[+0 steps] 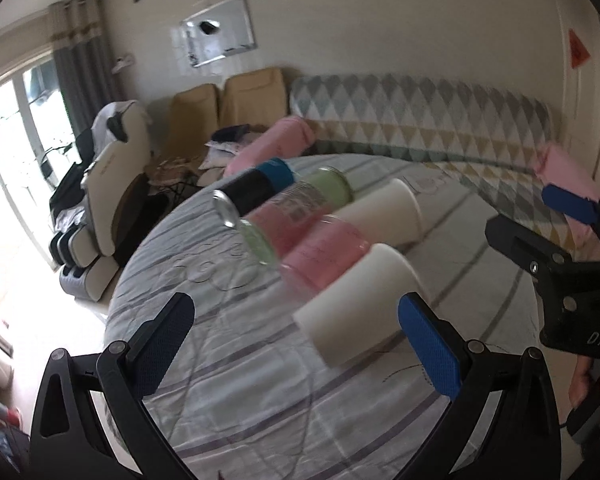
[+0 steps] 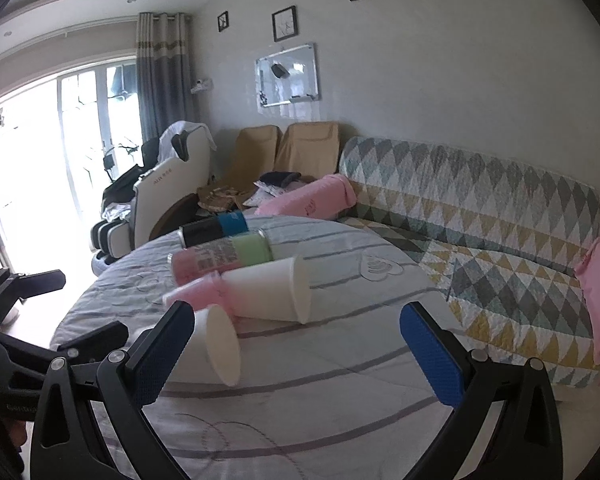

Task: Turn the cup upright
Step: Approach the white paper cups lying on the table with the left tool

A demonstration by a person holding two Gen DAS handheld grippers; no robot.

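Note:
Several cups lie on their sides in a row on a round table with a striped grey cloth [image 1: 228,380]. The nearest is a white paper cup [image 1: 360,304], also in the right wrist view [image 2: 216,344]. Behind it lie a pink cup [image 1: 324,256], a second white cup [image 1: 384,212] [image 2: 272,288], a pink-and-green cup [image 1: 296,216] [image 2: 220,260] and a black-and-blue can [image 1: 256,188] [image 2: 216,228]. My left gripper [image 1: 296,344] is open, just short of the nearest white cup. My right gripper [image 2: 296,356] is open, with that cup by its left finger.
A sofa with a diamond-pattern cover [image 2: 480,208] and pink cushions [image 2: 312,200] runs behind the table. A massage chair [image 2: 164,192] stands at the left by the bright window. The right gripper also shows at the right edge of the left wrist view [image 1: 560,256].

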